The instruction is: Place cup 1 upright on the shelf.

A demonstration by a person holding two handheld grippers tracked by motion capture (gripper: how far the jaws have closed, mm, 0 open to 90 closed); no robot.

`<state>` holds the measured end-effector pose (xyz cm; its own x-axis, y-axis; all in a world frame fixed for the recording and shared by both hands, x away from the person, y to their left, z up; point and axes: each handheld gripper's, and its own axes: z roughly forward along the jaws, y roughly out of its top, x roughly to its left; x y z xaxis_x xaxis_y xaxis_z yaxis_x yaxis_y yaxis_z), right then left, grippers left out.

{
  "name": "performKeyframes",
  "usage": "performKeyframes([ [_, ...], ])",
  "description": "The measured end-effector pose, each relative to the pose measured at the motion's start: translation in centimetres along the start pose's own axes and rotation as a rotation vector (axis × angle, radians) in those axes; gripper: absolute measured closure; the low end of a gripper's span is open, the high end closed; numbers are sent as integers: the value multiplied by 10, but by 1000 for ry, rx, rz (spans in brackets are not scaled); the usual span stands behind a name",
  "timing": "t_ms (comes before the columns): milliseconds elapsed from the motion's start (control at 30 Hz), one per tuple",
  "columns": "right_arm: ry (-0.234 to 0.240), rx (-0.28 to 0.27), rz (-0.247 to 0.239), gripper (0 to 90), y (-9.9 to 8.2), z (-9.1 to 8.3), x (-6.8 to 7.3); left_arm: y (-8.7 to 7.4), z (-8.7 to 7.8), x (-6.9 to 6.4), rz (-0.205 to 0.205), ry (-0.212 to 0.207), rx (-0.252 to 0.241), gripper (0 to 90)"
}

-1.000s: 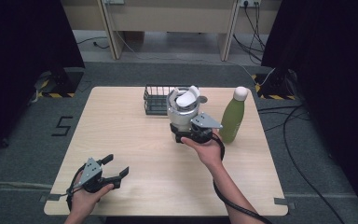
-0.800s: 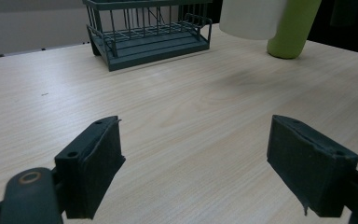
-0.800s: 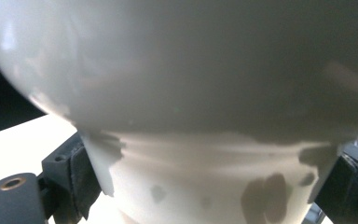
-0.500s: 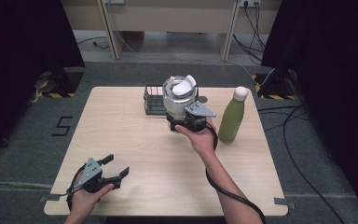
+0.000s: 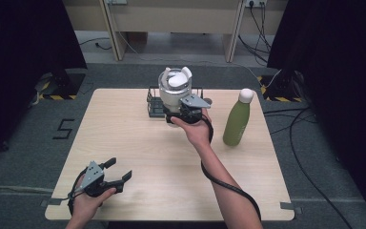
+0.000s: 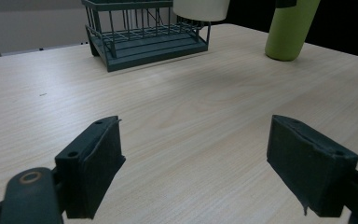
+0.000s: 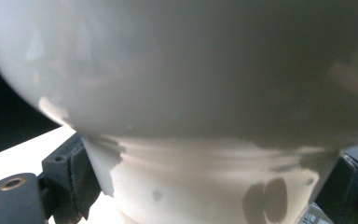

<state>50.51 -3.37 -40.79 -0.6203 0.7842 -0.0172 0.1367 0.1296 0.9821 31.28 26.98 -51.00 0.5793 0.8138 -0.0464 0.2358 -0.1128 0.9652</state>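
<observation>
My right gripper (image 5: 175, 111) is shut on the narrow base of a white rounded container (image 5: 174, 86) with a white lid. It holds the container upright in the air, above the front of a dark wire basket (image 5: 152, 103) at the table's far middle. In the right gripper view the container (image 7: 191, 70) looms large, and a pad (image 7: 81, 172) presses its base from each side of the right gripper (image 7: 214, 186). My left gripper (image 5: 119, 168) stands open near the front left edge, nothing between its jaws, as the left gripper view (image 6: 196, 172) confirms.
A green bottle (image 5: 237, 119) with a white cap stands upright at the right of the table, right of my right hand. From the left gripper view the basket (image 6: 144, 42), the container's underside (image 6: 200, 7) and the bottle (image 6: 289, 28) lie far ahead across the bare wooden table (image 5: 138, 143).
My right hand has carried the white container leftward, toward the back and slightly up, away from the green bottle and over the basket. The left gripper has not moved.
</observation>
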Motion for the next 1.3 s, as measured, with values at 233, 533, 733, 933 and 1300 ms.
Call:
performKeyframes([
  [233, -10, -2, 10, 109, 4, 9, -2, 0, 0, 0, -2, -1, 1, 172],
  [533, -31, -13, 7, 109, 16, 21, -7, 0, 1, 0, -5, -2, 1, 173],
  [733, -46, -27, 9, 109, 26, 31, -9, 0, 0, 1, -9, -1, 0, 173],
  [933, -65, -46, 17, 109, 33, 41, -12, 0, 0, 1, -12, -1, 0, 173],
  [1300, -98, -62, 32, 109, 36, 60, -18, 0, 0, 2, -14, 0, 1, 174],
])
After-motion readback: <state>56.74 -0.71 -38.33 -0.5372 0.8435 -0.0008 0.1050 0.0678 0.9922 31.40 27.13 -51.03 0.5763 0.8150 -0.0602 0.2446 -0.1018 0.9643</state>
